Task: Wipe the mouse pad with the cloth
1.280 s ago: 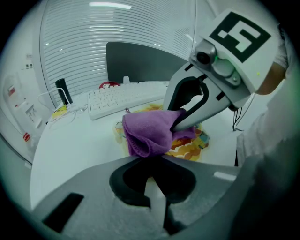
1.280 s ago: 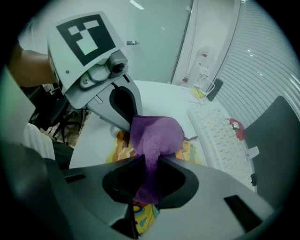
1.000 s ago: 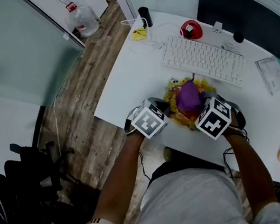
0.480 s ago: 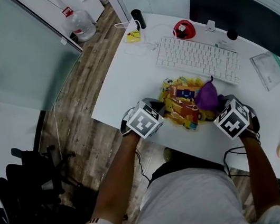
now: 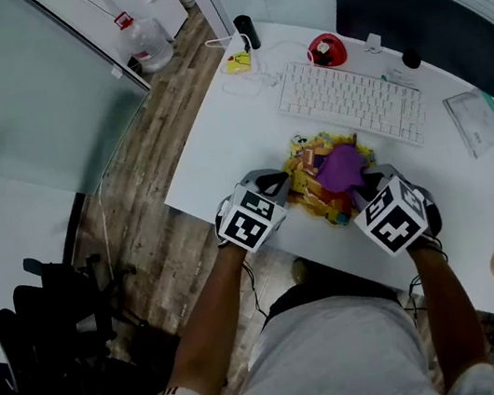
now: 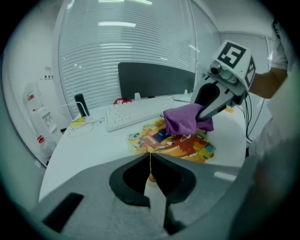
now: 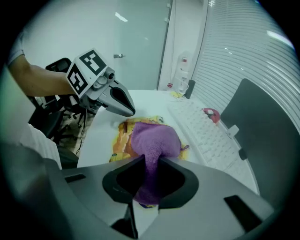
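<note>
Right gripper is pinching the purple cloth, which is lying bunched on the colourful mouse pad. Left gripper is showing jaws pressed together, tips at the pad's near edge. The pad is lying on the white desk, just beside the keyboard.

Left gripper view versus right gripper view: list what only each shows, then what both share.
Only the left gripper view looks between the jaws of the left gripper, shut on the mouse pad. Only the right gripper view looks between the jaws of the right gripper, shut on the cloth, and shows the glass door. Both show the cloth on the mouse pad, the keyboard and the monitor.
</note>
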### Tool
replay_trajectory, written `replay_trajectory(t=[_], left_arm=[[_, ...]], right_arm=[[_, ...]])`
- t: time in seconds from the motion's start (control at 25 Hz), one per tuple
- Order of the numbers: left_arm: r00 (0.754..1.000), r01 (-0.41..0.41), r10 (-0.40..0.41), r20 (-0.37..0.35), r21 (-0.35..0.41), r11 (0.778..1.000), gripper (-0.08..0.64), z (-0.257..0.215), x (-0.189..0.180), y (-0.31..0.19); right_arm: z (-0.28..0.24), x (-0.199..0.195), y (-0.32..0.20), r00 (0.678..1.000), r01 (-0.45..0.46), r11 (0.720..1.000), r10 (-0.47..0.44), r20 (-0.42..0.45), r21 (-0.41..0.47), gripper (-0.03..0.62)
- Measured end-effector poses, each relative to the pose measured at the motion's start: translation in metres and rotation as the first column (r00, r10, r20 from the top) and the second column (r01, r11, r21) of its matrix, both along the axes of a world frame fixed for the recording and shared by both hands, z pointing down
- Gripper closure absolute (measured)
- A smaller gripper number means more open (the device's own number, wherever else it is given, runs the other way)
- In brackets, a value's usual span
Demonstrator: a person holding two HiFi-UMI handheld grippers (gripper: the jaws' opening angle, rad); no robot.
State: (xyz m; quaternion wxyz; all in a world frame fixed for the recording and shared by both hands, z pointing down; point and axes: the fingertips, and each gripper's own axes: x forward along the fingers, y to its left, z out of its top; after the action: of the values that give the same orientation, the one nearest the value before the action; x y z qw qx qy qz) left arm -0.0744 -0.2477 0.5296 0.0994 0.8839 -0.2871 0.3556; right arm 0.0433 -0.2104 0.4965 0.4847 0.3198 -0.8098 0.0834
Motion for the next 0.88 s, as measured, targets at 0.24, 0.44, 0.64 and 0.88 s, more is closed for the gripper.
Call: replay_trajectory(t=[0.24,0.44,0.64,0.88], left_arm=[[0.981,0.159,-0.148,-0.125,0.079,0.984,0.543,-0.028,-0.022,-0.013],[0.964,0.225,-0.205,-0.171,0.110,0.968,0.543,-0.043,-0.035,-0.014],[0.963,0.227,-0.204,-0.178,0.118,0.967,0.543,-0.047,-0.038,-0.012],[0.963,0.215,-0.190,-0.194,0.116,0.970,0.543,-0.049,-0.034,-0.012]], right_arm=[[0.005,-0.063,-0.003,0.993,0.120,0.993,-0.120,0.013,-0.005,0.522],[0.015,-0.104,0.002,0.977,0.214,0.976,-0.215,-0.002,-0.030,0.523],[0.029,-0.111,0.013,0.963,0.264,0.962,-0.267,-0.043,-0.066,0.523],[0.035,-0.084,0.024,0.970,0.230,0.969,-0.236,-0.063,-0.089,0.522]])
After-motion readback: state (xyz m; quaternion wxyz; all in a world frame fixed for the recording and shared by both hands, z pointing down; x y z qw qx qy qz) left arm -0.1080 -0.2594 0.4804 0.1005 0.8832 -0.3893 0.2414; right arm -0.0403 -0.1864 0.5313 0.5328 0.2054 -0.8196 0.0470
